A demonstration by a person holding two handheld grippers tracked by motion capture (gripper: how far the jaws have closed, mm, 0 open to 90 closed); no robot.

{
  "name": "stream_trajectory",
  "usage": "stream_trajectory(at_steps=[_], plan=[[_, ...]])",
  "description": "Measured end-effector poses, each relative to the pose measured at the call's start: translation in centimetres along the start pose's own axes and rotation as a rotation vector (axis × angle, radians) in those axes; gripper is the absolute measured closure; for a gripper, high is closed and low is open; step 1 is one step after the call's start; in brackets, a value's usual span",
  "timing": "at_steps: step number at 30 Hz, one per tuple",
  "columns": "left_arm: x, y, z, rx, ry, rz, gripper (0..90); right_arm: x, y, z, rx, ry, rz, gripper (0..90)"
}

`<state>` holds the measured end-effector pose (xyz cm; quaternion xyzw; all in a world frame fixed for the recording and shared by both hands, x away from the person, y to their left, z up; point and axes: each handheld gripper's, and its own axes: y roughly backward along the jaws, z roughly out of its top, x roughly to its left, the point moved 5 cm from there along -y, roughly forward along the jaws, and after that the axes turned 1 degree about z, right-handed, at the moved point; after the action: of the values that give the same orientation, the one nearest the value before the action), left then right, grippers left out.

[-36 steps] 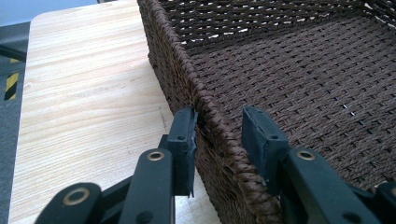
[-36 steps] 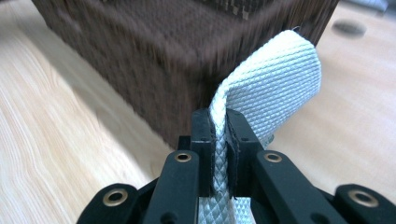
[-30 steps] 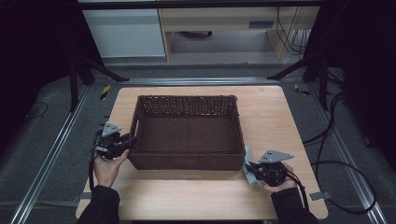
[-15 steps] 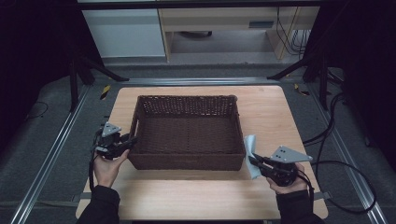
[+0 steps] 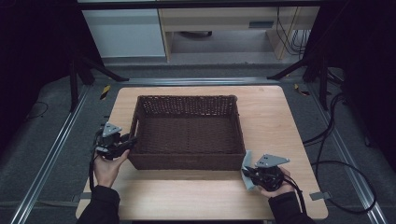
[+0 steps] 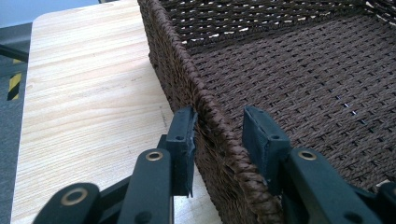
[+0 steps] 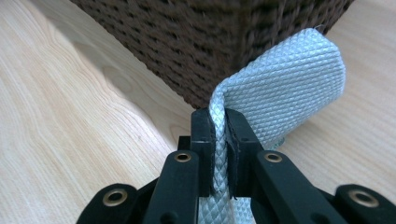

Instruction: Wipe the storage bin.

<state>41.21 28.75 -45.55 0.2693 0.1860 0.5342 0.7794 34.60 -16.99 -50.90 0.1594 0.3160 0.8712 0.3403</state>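
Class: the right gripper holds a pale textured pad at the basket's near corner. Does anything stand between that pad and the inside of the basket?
Yes. The pad, pinched in the right gripper, sits low against the outside of the basket. The woven wall at that near right corner stands between it and the inside, so it would likely have to go over the rim.

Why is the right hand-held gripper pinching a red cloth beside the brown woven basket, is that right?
Not quite: the cloth is pale grey, not red, as the right gripper view shows. The right hand-held gripper does pinch it beside the brown woven basket.
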Motion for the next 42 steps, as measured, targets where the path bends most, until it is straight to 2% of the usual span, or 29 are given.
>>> stream_trajectory(at_steps=[3, 7, 9, 14, 21, 24, 33, 39, 42], plan=[[0.0, 0.0, 0.0, 0.002, -0.001, 0.002, 63.2, -0.3, -0.1, -0.3, 0.014, -0.012, -0.002, 83.4], [0.0, 0.0, 0.0, 0.000, 0.000, 0.004, 62.6, -1.1, 0.5, -0.1, -0.010, -0.034, -0.018, 83.4], [0.1, 0.0, 0.0, -0.001, 0.002, 0.006, 61.9, -1.6, 1.2, 0.0, -0.039, -0.050, -0.042, 83.3], [0.1, 0.0, 0.0, -0.001, 0.002, 0.007, 60.6, -3.7, 3.4, 0.1, -0.113, -0.132, -0.137, 83.4], [0.2, -0.1, -0.1, -0.009, 0.002, 0.006, 59.1, -6.4, 4.9, -0.9, -0.138, -0.204, -0.250, 83.3], [0.2, 0.0, -0.1, -0.010, -0.001, 0.008, 58.4, -7.4, 5.2, -1.6, -0.128, -0.222, -0.291, 83.2], [0.3, -0.1, -0.1, -0.013, -0.008, 0.016, 56.6, -9.3, 4.7, -3.1, -0.068, -0.262, -0.357, 82.3], [0.3, 0.0, -0.2, -0.014, -0.011, 0.024, 55.3, -9.7, 4.2, -3.6, -0.027, -0.260, -0.376, 80.1], [0.3, 0.0, -0.2, -0.013, -0.010, 0.028, 54.1, -9.9, 4.1, -3.8, -0.014, -0.264, -0.389, 74.5]])
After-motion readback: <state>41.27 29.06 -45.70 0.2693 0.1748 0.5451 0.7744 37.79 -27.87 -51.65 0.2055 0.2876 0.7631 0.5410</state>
